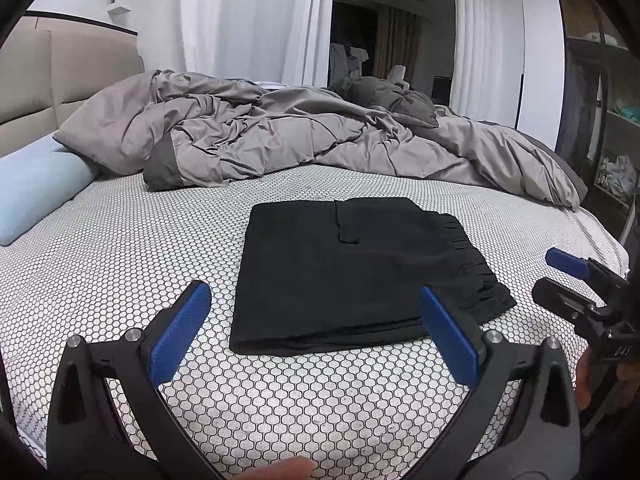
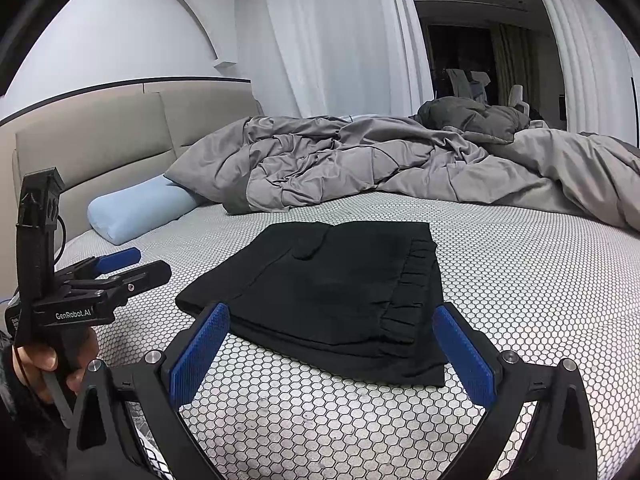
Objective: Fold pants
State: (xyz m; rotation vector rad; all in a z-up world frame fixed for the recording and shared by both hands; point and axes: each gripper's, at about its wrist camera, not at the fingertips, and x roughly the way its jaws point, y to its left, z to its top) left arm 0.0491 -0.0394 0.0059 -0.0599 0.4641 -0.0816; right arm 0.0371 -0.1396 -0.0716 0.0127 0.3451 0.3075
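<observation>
Pants (image 1: 352, 272): black, folded into a flat stack on the honeycomb-patterned sheet (image 1: 120, 264).
Feel: soft and limp, likely light; layers may slide.
Hold: pinch all layers at the near edge.
Left gripper (image 1: 316, 332): wide, empty.
Right gripper (image 2: 332, 344): wide, empty.

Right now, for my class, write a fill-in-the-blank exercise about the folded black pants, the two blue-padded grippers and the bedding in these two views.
1. The folded black pants lie on a sheet patterned with small ____.
2. Both the left gripper and the right gripper have their jaws ____.
3. The light blue bolster pillow rests against the ____ upholstered headboard.
4. Behind the pants lies a crumpled ____ duvet.

Missing words: hexagons; open; beige; grey
</observation>
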